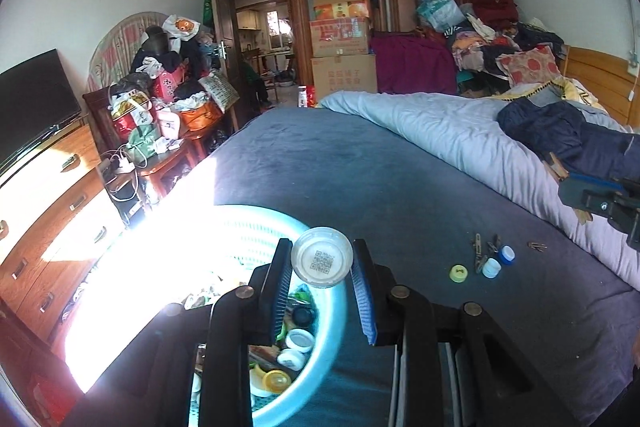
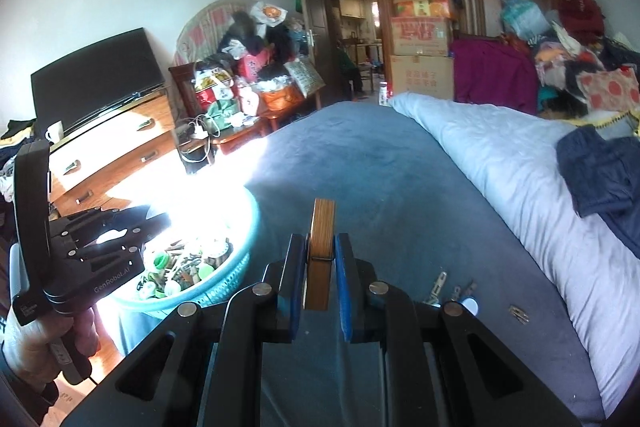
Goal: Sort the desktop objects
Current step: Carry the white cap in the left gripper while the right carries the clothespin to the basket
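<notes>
My left gripper (image 1: 322,263) is shut on a white round cap (image 1: 322,261) with a QR code, held above the turquoise basket (image 1: 332,343). The basket holds several caps and clips. My right gripper (image 2: 320,267) is shut on a wooden clothespin (image 2: 320,251), held upright above the blue bed cover, right of the basket (image 2: 240,263). On the cover lie a yellow cap (image 1: 458,273), a white cap (image 1: 491,267), a blue-and-white cap (image 1: 507,254) and dark clothespins (image 1: 478,253). The clothespins (image 2: 438,285) also show beside my right gripper.
A pale quilt (image 1: 460,139) and dark clothes (image 1: 568,131) cover the bed's right side. A small clip (image 1: 537,246) lies near the quilt. A wooden dresser (image 1: 48,211) with a TV stands to the left. Strong sunlight washes out the basket's left side.
</notes>
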The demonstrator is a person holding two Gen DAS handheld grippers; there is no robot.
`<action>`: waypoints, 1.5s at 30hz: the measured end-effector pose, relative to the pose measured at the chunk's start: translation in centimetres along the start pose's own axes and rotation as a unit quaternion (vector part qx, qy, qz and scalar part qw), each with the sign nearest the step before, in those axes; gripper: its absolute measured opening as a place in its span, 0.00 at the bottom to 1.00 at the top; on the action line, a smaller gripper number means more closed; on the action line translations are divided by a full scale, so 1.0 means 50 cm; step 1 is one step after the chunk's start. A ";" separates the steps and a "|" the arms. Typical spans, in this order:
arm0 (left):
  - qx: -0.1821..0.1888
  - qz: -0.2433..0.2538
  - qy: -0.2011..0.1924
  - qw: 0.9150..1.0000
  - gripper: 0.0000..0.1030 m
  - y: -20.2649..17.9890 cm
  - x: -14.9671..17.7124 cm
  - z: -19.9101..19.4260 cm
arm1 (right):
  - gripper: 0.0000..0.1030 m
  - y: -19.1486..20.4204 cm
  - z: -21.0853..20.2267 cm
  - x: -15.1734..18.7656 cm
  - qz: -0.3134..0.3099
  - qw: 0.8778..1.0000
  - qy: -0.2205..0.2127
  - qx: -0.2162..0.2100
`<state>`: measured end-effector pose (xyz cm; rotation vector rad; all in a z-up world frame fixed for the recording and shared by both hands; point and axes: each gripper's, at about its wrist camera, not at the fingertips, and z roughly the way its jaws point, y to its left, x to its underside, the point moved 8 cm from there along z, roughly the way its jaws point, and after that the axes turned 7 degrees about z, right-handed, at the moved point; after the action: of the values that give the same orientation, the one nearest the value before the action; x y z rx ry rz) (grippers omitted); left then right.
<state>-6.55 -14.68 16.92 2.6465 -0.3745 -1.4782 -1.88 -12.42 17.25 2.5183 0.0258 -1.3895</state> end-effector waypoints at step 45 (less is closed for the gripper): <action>-0.054 -0.040 0.026 0.997 0.30 0.390 -0.010 0.049 | 0.14 0.337 0.168 -0.177 -0.093 0.990 0.032 -0.098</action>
<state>-12.19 -33.30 19.80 2.6370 -0.1809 -1.4045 -11.23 -29.68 24.08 2.4455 0.3986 -1.3000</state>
